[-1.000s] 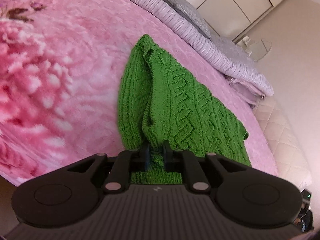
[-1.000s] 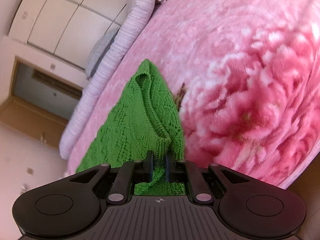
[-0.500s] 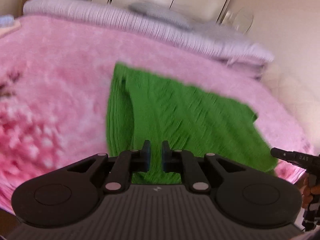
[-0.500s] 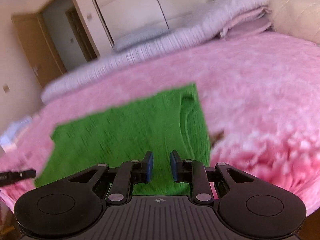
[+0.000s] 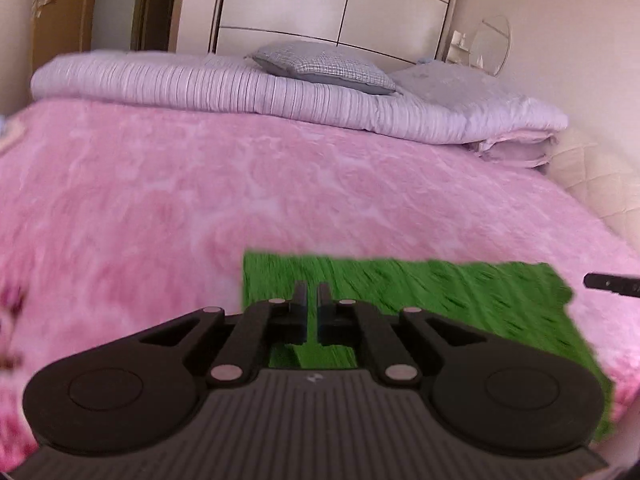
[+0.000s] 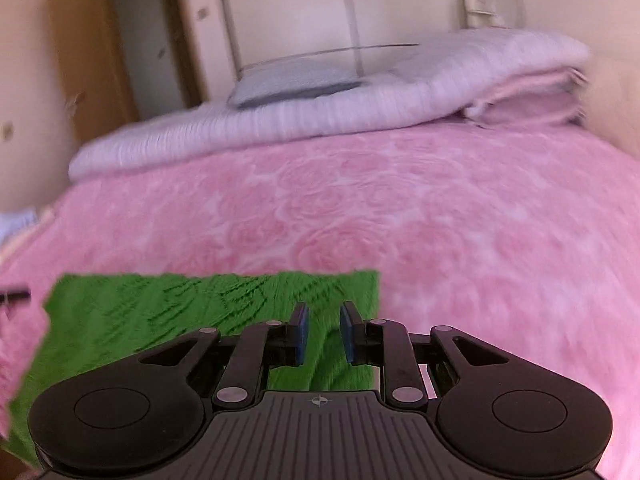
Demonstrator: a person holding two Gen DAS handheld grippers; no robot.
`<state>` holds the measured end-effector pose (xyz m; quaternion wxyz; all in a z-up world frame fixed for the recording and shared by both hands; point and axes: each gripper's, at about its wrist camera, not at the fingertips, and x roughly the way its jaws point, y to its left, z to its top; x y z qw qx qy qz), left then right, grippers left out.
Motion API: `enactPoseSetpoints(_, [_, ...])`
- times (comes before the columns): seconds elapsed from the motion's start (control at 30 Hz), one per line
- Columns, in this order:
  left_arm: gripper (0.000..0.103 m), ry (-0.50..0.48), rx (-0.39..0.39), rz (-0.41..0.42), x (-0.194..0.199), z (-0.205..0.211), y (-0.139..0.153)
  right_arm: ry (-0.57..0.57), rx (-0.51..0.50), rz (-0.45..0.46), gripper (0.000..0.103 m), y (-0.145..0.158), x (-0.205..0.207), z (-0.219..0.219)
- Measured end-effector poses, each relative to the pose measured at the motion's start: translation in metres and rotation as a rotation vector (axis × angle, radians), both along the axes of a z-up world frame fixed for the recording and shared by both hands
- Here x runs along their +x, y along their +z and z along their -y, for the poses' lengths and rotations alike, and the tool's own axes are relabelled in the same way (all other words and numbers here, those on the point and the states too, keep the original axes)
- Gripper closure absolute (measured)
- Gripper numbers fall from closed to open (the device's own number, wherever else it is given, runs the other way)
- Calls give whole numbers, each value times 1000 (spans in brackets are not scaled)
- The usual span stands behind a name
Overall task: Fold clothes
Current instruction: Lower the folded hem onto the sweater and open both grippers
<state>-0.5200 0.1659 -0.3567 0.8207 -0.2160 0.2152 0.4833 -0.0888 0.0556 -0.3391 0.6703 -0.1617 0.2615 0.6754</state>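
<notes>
A green knitted sweater (image 5: 460,300) lies folded flat on the pink blanket (image 5: 280,184), near the bed's front edge; it also shows in the right wrist view (image 6: 180,312). My left gripper (image 5: 311,292) hovers over the sweater's left end, its jaws a narrow gap apart with nothing between them. My right gripper (image 6: 323,316) hovers over the sweater's right end, its jaws apart and empty. The right gripper's tip (image 5: 608,282) shows at the right edge of the left wrist view.
A rolled lilac duvet (image 5: 240,88) with a grey checked pillow (image 5: 324,66) lies along the far side of the bed. Folded bedding (image 6: 532,96) is stacked at the far right. White wardrobe doors (image 5: 332,4) and a doorway (image 6: 140,52) stand behind.
Both grippers let go of the sweater, opened and pulled back toward the bed's front edge, tilting up to level. The sweater now lies flat and low in both views.
</notes>
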Motion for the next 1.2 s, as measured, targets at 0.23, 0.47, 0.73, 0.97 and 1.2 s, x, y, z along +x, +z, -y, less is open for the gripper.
enactPoseSetpoints(0.23, [100, 8, -53, -71, 1, -42, -59, 74, -84, 133, 81, -61, 5, -44])
enactPoseSetpoints(0.47, [103, 34, -105, 118, -26, -46, -43, -18, -78, -97, 81, -49, 39, -36])
enactPoseSetpoints(0.73, [101, 47, -108, 51, -9, -77, -58, -30, -102, -37, 82, -66, 32, -71])
enactPoseSetpoints(0.97, [102, 62, -89, 27, -11, -44, -29, -90, -62, -60, 81, -40, 29, -22])
enactPoseSetpoints(1.2, [102, -32, -103, 24, 0, 69, -12, -63, 20, -87, 81, -8, -20, 73])
